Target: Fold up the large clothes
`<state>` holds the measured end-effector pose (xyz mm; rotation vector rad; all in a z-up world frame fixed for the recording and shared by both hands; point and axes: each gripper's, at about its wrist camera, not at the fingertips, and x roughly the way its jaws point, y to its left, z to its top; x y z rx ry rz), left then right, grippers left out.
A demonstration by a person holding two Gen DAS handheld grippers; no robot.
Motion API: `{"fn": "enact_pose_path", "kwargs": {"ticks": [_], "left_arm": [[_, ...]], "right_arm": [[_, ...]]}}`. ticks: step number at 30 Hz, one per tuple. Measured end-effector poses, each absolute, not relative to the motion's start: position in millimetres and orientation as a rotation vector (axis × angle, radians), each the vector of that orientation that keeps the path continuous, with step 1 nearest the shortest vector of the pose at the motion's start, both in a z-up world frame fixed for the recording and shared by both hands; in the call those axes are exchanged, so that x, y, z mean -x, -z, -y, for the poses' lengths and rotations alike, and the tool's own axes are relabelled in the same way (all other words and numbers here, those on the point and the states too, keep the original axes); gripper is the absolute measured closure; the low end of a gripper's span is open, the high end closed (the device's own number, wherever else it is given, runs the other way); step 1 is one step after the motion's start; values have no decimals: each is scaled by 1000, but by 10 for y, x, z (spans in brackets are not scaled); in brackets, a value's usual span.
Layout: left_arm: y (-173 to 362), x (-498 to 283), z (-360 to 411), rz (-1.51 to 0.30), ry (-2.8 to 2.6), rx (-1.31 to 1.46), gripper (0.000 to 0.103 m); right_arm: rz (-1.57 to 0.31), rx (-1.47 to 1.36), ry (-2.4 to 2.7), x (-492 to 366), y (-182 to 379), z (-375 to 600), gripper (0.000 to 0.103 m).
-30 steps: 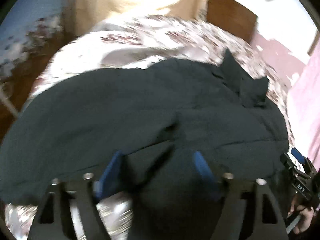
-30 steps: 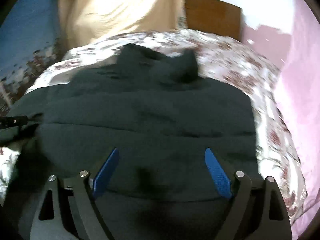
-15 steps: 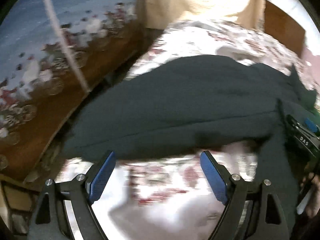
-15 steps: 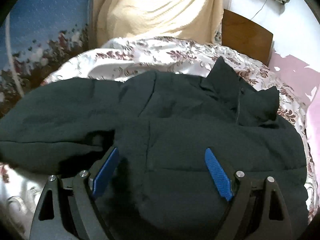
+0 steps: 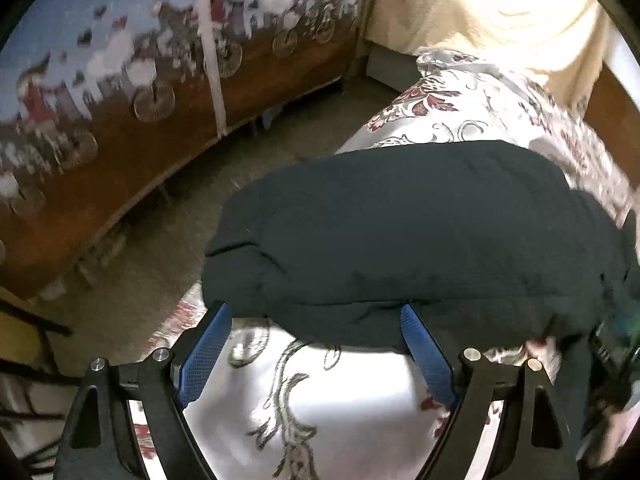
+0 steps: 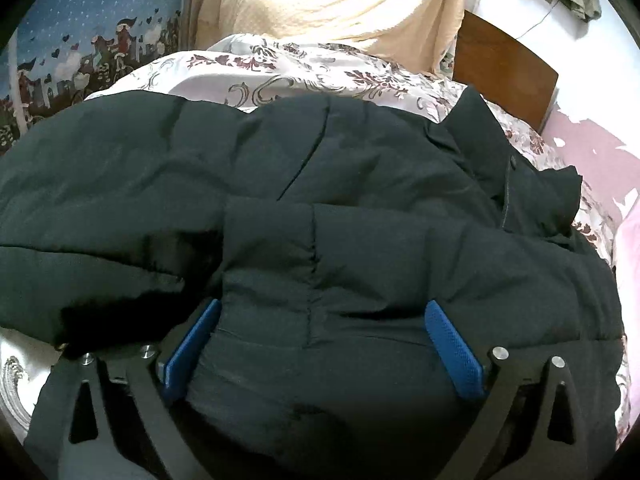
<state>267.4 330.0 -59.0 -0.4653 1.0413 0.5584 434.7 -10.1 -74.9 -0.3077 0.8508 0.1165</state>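
A large black padded jacket (image 6: pixel 360 208) lies spread on a bed with a floral cover (image 6: pixel 280 68), its collar (image 6: pixel 532 188) toward the headboard. My right gripper (image 6: pixel 323 305) hovers low over the jacket's body. Its jaws are opening, and a bulge of jacket fabric with a seam sits between the blue pads (image 6: pixel 452 344) without being pinched. In the left wrist view the jacket's sleeve (image 5: pixel 400 232) reaches out over the bed's edge. My left gripper (image 5: pixel 314 309) stands open at the sleeve's near edge, above the floral cover (image 5: pixel 340 400), with nothing clamped.
A grey floor (image 5: pixel 180 240) and a panel with a blue and brown picture (image 5: pixel 120 80) lie left of the bed. A cream blanket (image 6: pixel 320 0) hangs at the far side, beside a wooden headboard (image 6: pixel 504 72) and a pink wall (image 6: pixel 592 148).
The left gripper has swung left from the jacket's body to the sleeve end at the bed's edge. The right gripper has drawn closer to the jacket and its jaws have widened.
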Motion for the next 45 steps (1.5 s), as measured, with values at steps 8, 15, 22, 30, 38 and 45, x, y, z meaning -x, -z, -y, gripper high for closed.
{"fn": "enact_pose_path", "kwargs": {"ticks": [8,15,22,30,38,45], "left_arm": [[779,-2575,-3454,-1001,-541,695,17],[869,-2473,-3560,-927,-532,861,18],[851,-2579,-3521,-814,-483,911,71],[774,-2650,-3511,-781,-477,853,94],[948,-2321,-3839,-791,-543,1095,39],[1156,-2418,-3984,-726,-525,1273,28]], "right_arm": [[-850,289,-129,-4373,739,133,4],[-854,282,-132,-4390,747,133,4],[-855,279,-132,-4396,750,130,4],[-854,278,-132,-4396,752,132,4],[-852,277,-134,-4392,759,130,4],[-852,275,-134,-4394,764,123,4]]}}
